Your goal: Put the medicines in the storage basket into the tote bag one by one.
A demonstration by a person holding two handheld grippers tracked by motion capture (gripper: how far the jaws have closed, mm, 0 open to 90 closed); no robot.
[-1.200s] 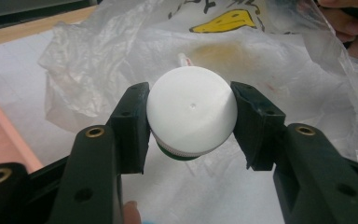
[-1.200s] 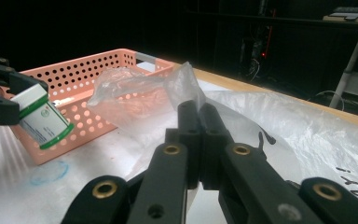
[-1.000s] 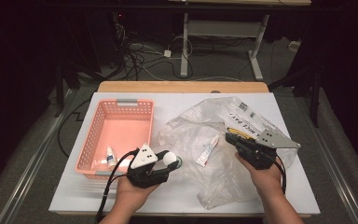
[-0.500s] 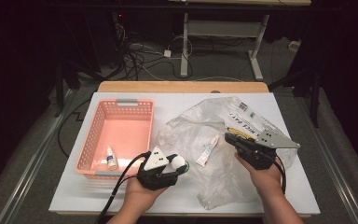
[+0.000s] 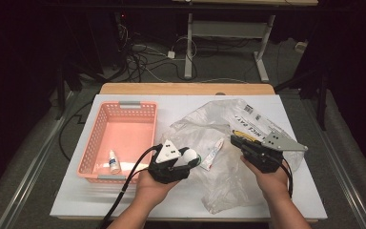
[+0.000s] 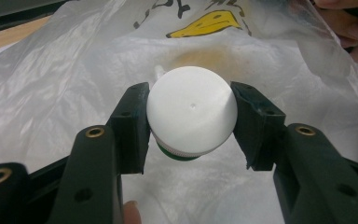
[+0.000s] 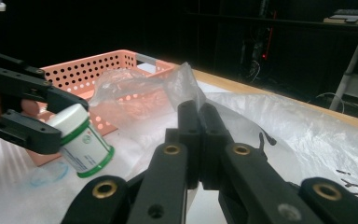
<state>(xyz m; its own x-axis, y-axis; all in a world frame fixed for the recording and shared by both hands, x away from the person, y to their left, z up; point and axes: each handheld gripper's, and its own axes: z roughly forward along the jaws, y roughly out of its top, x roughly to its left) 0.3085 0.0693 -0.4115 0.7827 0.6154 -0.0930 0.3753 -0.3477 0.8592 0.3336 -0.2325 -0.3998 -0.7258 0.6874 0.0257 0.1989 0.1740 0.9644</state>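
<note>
Fingers of the left gripper clamp a small white-capped, green-banded jar above the crinkled clear plastic bag; the right gripper pinches the bag's film. Beyond, the pink perforated plastic basket holds one small white bottle; jar not yet delivered.

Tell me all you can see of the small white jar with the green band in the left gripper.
The small white jar is a squat plastic-looking cylinder with a smooth, slightly domed white lid, a green ring under the lid and another at its base, and a printed label too small to read. It is closed, tilted, and clamped by the lid between the left gripper's two black jaws, above the crinkled clear plastic bag, beside the pink perforated basket.
</note>
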